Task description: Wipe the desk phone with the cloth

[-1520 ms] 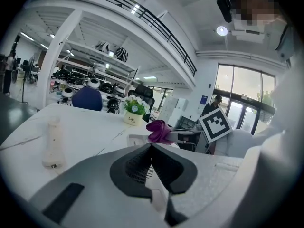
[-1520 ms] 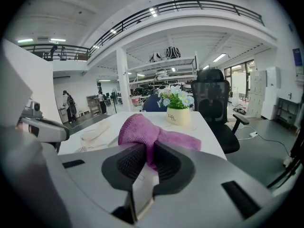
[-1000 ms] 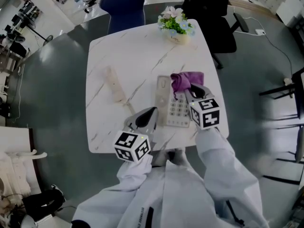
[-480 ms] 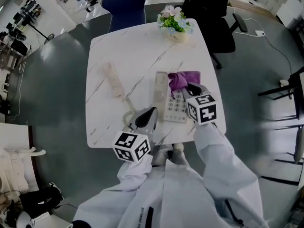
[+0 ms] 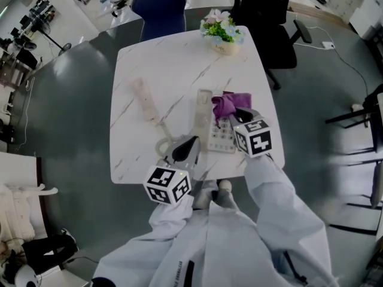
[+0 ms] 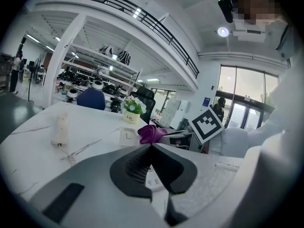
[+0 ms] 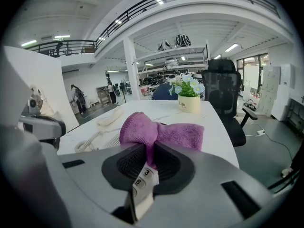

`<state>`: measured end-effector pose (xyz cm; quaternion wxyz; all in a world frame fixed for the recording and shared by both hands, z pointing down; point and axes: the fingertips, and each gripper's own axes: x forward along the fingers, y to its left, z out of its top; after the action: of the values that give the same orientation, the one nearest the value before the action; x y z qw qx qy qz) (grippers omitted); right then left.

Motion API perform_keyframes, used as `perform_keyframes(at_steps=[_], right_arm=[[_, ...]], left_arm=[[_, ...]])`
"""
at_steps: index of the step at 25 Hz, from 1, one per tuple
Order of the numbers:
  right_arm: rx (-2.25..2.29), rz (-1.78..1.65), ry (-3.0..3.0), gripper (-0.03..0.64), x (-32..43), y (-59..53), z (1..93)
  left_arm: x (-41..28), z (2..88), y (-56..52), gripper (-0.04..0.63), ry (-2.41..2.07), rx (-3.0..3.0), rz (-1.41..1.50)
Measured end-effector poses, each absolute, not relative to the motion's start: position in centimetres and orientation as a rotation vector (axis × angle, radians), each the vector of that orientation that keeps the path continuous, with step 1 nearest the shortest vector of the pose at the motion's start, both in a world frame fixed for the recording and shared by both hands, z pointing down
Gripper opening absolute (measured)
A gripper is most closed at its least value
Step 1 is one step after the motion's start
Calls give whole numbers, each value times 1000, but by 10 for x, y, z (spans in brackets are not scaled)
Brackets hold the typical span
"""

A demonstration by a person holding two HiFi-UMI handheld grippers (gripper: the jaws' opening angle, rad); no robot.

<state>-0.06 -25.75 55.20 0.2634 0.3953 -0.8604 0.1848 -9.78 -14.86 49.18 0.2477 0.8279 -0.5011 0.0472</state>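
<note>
Marble-look white table: purple terry cloth is pinched in the right gripper jaws against the pale grey desk phone keypad. The left gripper jaws are pressed together, empty. Light strokes are advised, so the phone isn't shoved.

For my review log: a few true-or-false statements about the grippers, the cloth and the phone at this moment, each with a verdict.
1. The right gripper is shut on the purple cloth. True.
2. The handset sits in its cradle on the desk phone. False: it lies on the table to the phone's left.
3. The left gripper holds the handset. False: its jaws are together with nothing between them.
4. A flower pot stands near the table's far edge. True.
</note>
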Motion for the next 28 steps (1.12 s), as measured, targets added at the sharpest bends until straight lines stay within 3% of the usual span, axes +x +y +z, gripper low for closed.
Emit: perform_keyframes(at_steps=[28], right_arm=[[893, 356, -2269, 34, -9, -215, 560]], left_arm=[[-91, 490, -124, -2, -1398, 2235, 108]])
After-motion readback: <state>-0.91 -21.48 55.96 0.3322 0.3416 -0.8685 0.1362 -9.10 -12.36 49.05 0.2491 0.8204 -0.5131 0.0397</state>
